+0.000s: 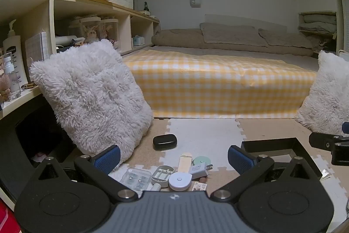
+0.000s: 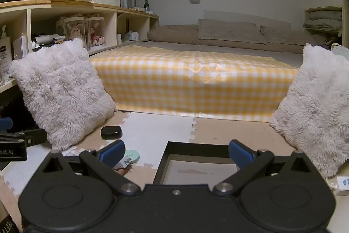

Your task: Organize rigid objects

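Small rigid objects lie on the foam floor mat: a black case [image 1: 165, 141], a clear plastic box [image 1: 135, 178], a grey holder [image 1: 162, 173], a round white device [image 1: 180, 180], a white plug adapter [image 1: 200, 170], a wooden stick [image 1: 184, 162] and a mint round case [image 1: 201, 160]. My left gripper [image 1: 174, 158] is open and empty just above them. A black tray [image 2: 201, 164] with a pale empty bottom sits to their right. My right gripper [image 2: 176, 153] is open and empty over the tray. The black case [image 2: 110, 132] and mint case [image 2: 132, 156] also show in the right wrist view.
Two fluffy white cushions [image 1: 91, 99] [image 2: 316, 108] stand left and right on the floor. A low bed with a yellow checked cover [image 1: 218, 84] lies behind. A wooden shelf unit [image 1: 65, 21] with bottles runs along the left. A white remote [image 2: 343, 183] lies at the right.
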Motion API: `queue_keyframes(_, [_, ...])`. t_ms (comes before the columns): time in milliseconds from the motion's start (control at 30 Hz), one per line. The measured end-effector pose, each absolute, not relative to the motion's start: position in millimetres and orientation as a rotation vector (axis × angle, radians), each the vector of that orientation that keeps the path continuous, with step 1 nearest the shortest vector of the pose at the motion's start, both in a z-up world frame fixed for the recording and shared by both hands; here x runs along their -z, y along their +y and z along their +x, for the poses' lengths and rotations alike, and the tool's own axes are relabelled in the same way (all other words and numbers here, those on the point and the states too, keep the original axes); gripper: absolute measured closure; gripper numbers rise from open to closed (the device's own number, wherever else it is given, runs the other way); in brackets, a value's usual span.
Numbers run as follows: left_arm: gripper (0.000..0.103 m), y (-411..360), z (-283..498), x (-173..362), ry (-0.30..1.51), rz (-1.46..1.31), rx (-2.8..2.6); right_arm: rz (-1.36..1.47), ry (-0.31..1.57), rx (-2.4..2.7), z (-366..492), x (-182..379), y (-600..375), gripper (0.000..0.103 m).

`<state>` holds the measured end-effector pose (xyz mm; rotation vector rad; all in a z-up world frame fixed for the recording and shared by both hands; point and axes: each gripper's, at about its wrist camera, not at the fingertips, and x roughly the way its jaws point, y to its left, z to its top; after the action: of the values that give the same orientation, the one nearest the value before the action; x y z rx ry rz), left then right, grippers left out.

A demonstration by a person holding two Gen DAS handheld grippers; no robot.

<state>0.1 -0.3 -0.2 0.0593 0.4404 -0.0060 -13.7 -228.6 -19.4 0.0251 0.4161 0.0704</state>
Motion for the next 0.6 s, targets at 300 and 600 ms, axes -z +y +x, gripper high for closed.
queue_keyframes(300, [0.000, -0.4, -0.1, 0.2, 0.440, 0.060, 0.006, 0.024, 0.416, -0.071, -12.1, 19.1, -227.4, 0.000])
queue_keyframes(600, [0.000, -0.3, -0.1, 0.2, 0.440, 0.059, 0.007, 0.022, 0.417, -0.070, -12.6, 18.6, -227.0, 0.000])
